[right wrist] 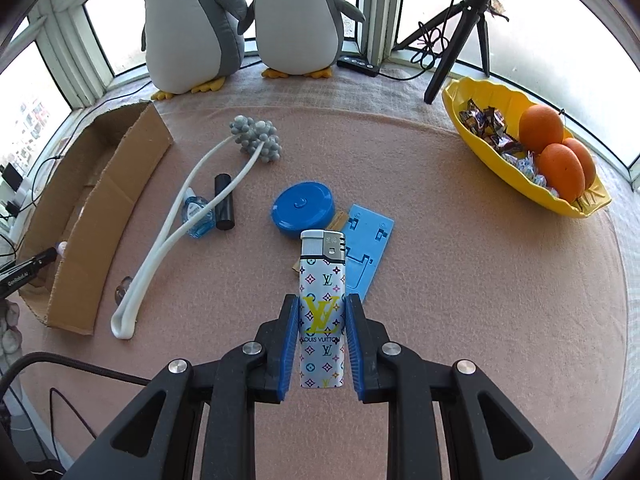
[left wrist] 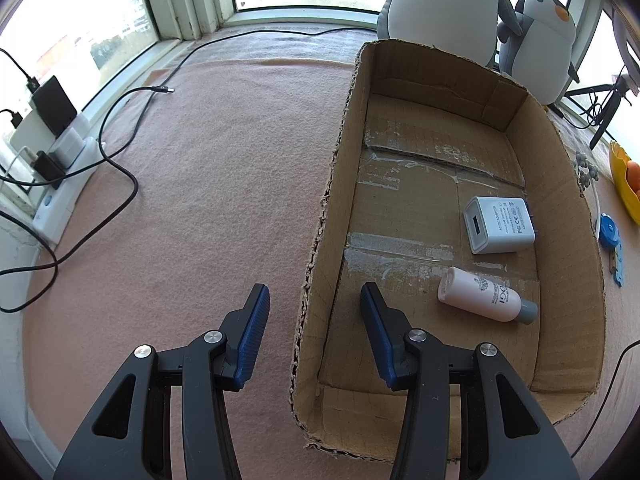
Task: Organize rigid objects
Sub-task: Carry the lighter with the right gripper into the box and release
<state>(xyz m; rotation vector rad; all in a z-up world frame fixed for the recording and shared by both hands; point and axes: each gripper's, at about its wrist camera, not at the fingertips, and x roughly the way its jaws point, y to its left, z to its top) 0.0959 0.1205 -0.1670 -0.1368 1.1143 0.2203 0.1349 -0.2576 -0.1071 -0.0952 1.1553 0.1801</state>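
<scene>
Two claws: your right gripper point(right wrist: 322, 340) is clamping the lighter point(right wrist: 322, 312) around its lower body, both blue pads pressing its sides; your left gripper point(left wrist: 314, 332) is hanging spread wide with nothing between its fingers.
Lighter: it is standing upright in the right claw at the centre of the right view, metal cap pointing away from you, apparently lifted off the pink cloth point(right wrist: 460, 260).
Box: the cardboard box point(right wrist: 100, 200) is lying at the left edge of the right view; in the left view it is filling the right half, with a white charger point(left wrist: 500, 224) and a pink bottle point(left wrist: 486, 294) already lying inside near the right wall.
Step in hand: you are likely carrying the lighter to the box.
Grip advice: you are pinching low on a smooth casing, so keep squeezing steadily and avoid tilting fast, or it could pivot between the pads.
Path: you are facing a white looped cord point(right wrist: 180, 220), a small blue bottle point(right wrist: 195, 216) and a black tube point(right wrist: 224, 202) between the lighter and the box; lifting over them is safer than sweeping across.
Placement: bare cardboard in the left and upper part of the box floor is offering room clear of the charger and bottle.
Left claw: it is straddling the box's left wall, one finger outside and one inside; keep it aside so the claws are not colliding.
</scene>
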